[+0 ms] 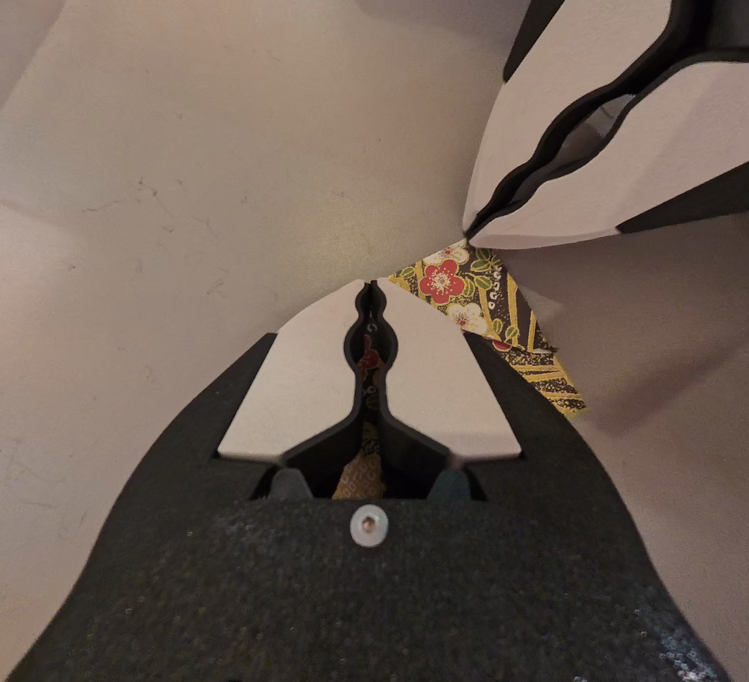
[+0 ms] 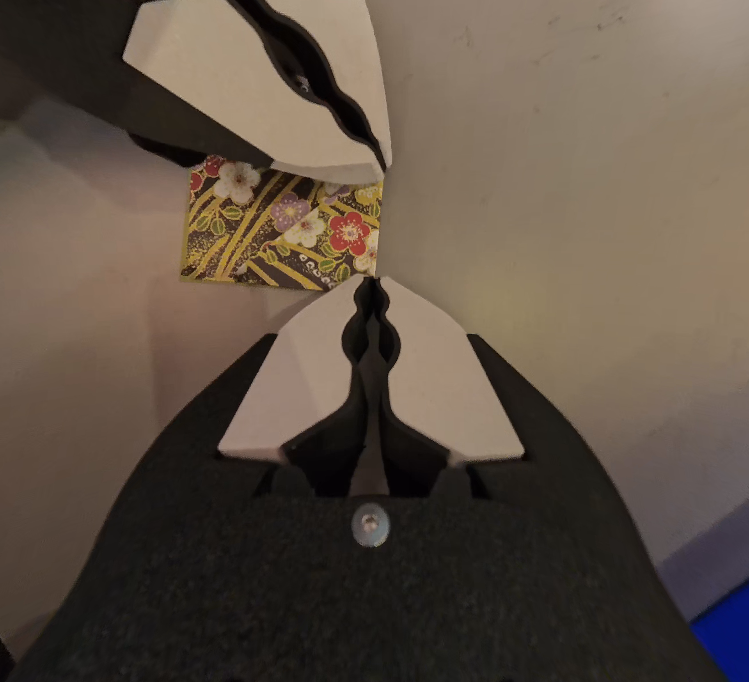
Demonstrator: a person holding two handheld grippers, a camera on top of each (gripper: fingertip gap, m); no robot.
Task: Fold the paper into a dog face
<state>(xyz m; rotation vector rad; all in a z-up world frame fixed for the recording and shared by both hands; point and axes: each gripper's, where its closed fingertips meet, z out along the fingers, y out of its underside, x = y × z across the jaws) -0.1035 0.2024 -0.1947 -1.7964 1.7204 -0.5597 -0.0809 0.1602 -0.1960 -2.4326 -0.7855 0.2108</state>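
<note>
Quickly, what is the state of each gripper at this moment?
Left gripper: fingers closed, with the patterned paper showing between them.
Right gripper: fingers closed at the paper's edge; whether they pinch it cannot be told.

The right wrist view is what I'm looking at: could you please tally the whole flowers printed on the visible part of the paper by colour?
On the paper, between the left gripper and the right gripper, counting only flowers that show whole:
Red flowers: 1
Purple flowers: 1
White flowers: 2
Total: 4
Flowers cut off at the paper's edges or hidden under a gripper are left out.
</note>
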